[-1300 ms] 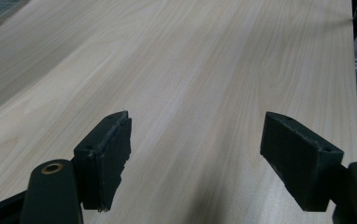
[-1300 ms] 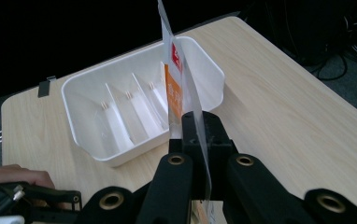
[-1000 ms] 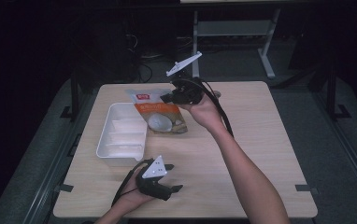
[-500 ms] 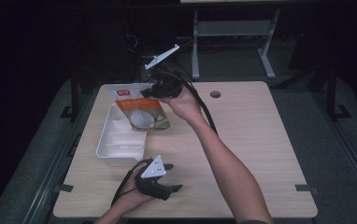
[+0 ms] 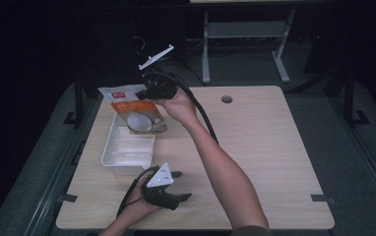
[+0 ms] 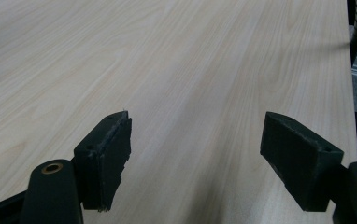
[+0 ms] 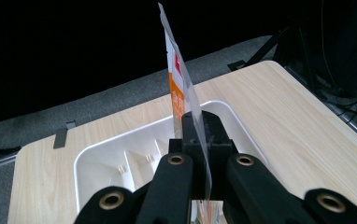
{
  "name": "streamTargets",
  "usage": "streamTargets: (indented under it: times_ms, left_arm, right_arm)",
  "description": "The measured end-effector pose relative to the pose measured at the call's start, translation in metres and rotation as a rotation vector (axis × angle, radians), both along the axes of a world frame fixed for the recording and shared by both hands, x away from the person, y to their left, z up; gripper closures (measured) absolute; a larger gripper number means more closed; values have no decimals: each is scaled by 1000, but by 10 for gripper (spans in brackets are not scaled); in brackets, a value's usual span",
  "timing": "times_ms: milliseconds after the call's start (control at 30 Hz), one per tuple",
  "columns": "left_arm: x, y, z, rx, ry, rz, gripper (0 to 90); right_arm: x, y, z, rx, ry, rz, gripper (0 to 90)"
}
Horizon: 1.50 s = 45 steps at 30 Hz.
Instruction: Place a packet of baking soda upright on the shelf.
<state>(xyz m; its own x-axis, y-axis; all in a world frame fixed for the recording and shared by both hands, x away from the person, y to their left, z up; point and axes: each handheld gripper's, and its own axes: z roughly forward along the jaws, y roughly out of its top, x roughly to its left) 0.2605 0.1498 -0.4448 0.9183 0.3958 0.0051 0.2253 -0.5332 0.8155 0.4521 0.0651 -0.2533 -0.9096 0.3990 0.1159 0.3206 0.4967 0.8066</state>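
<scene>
1. Gripping a thin, glossy plastic packet [image 5: 136, 110] printed in orange and white with a small red label near its top, the right gripper [image 5: 149, 92] has its black jaws pressed together on the packet's edge.
2. Seen from the right gripper view, the packet [image 7: 179, 79] stands edge-on, a stiff flat sheet that rises from between the closed jaws, with its orange band and red mark just showing on one face.
3. From the high view, the packet hangs in the air over the far end of a white rectangular plastic tray [image 5: 127, 150], and a round pale picture shows on its front.
4. The tray [image 7: 102, 154] is smooth and matt, has rounded corners and low walls, and is split by thin ribs into several compartments.
5. It rests on a pale wooden table [image 5: 255, 147] with a fine straight grain and a small round hole near the far edge.
6. The left gripper [image 5: 176, 186] lies low at the near edge of the table, close beside the near end of the tray, with a grey three-cornered plate on top.
7. Its two black, blocky jaws with rough worn pads [image 6: 116, 154] stand wide apart, with bare tabletop [image 6: 190, 84] between them.
</scene>
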Motion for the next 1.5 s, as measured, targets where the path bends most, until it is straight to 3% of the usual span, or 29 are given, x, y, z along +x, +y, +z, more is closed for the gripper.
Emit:
streamTargets:
  times_ms: [333,633,1000,1167,1500]
  left_arm:
    - [0,0,0,-4,1,3,242]
    - [0,1,1,-6,-6,0,242]
    - [2,4,2,-19,-12,11,242]
    - [2,4,2,-20,-13,10,242]
    - [1,3,2,-9,-15,7,243]
  right_arm:
    - [9,20,-12,4,9,4,899]
    - [17,32,-28,45,28,13,899]
    - [20,38,-45,117,69,2,899]
    - [20,39,-52,124,74,-1,899]
    - [22,33,-72,183,110,-50,898]
